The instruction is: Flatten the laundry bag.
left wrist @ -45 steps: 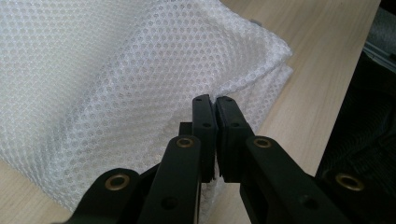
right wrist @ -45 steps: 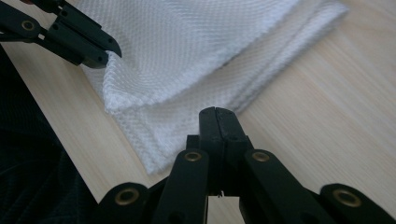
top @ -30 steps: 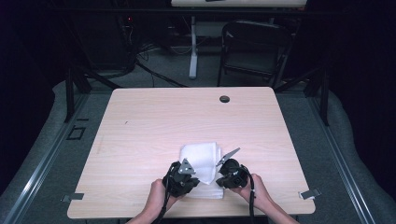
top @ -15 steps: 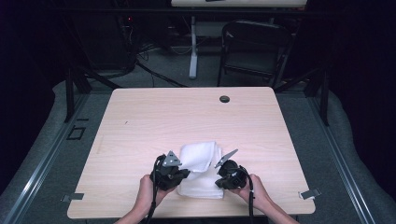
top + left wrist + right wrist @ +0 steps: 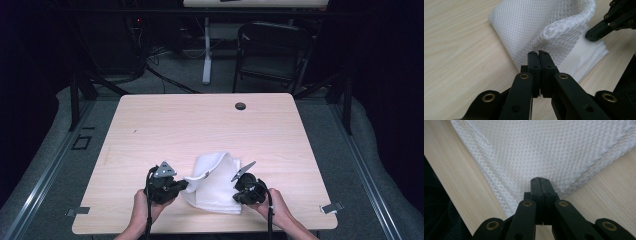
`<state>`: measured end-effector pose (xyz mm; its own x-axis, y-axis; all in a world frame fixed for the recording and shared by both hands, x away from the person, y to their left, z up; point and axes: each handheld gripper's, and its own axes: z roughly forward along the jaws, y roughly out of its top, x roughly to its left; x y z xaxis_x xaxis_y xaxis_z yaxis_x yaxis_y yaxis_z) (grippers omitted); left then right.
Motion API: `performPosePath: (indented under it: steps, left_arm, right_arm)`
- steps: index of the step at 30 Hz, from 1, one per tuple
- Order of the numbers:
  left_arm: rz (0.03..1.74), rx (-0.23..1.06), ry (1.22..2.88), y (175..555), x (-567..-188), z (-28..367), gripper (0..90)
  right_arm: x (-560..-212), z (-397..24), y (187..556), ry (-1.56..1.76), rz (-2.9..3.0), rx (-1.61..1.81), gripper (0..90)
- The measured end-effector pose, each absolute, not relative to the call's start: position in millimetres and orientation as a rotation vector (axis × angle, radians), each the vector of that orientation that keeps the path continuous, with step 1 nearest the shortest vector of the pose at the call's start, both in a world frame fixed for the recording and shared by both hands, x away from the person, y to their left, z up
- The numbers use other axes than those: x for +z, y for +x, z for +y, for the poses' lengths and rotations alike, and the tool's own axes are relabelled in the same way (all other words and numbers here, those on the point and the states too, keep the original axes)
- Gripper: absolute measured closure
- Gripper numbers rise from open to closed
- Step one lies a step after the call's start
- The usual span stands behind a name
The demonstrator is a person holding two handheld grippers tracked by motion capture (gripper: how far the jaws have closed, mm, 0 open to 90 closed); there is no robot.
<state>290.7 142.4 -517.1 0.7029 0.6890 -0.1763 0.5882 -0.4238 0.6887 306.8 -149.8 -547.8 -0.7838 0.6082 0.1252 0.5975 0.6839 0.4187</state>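
Pale wooden counter (image 5: 210, 125) carries the work: left gripper (image 5: 539, 56) pinches a raised fold of the white mesh cloth (image 5: 215, 182) near its front edge, right gripper (image 5: 540, 182) pressed together on a corner, likely mid-fold; next, carry the fold across evenly.

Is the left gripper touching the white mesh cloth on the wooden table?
Touching. In the left gripper view, the left gripper has its jaws closed on a raised fold of the white mesh cloth, lifting it off the light wooden table.
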Motion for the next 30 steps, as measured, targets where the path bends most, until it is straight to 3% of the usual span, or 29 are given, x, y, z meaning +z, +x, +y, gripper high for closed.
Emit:
performPosePath:
  steps: [3, 4, 6, 10, 19, 25, 27, 28, 30]
  left_arm:
    - [0.987, 0.163, 2.151, 291.7, -520.2, 142.3, 89.3]
    - [0.992, 0.166, 2.149, 291.6, -521.4, 141.8, 89.3]
    - [0.994, 0.149, 2.149, 292.0, -522.4, 142.0, 89.3]
    - [0.989, 0.144, 2.152, 293.4, -524.1, 140.1, 89.3]
    - [0.974, 0.123, 2.155, 293.5, -525.9, 134.9, 89.2]
    - [0.988, 0.123, 2.142, 294.7, -527.1, 138.0, 89.1]
    - [0.988, 0.122, 2.139, 294.2, -525.9, 139.1, 89.1]
    - [0.986, 0.129, 2.14, 294.0, -525.5, 139.6, 89.1]
    - [1.0, 0.134, 2.123, 293.7, -524.7, 142.0, 89.1]
  right_arm:
    - [-541.3, -152.8, 305.3, 1.016, 2.838, 0.746, 89.9]
    - [-533.8, -157.0, 304.4, 1.002, 2.827, 0.775, 81.8]
    - [-530.5, -159.5, 303.8, 0.999, 2.816, 0.799, 80.7]
    - [-524.5, -168.8, 309.5, 1.064, 2.758, 0.858, 67.6]
    - [-535.4, -157.3, 334.4, 1.199, 2.738, 0.764, 57.5]
    - [-546.7, -159.2, 341.0, 1.266, 2.761, 0.748, 60.9]
    - [-549.7, -157.9, 340.7, 1.288, 2.745, 0.77, 67.7]
    - [-550.9, -157.1, 340.9, 1.277, 2.734, 0.78, 75.3]
    - [-550.8, -156.3, 340.9, 1.269, 2.73, 0.777, 78.3]
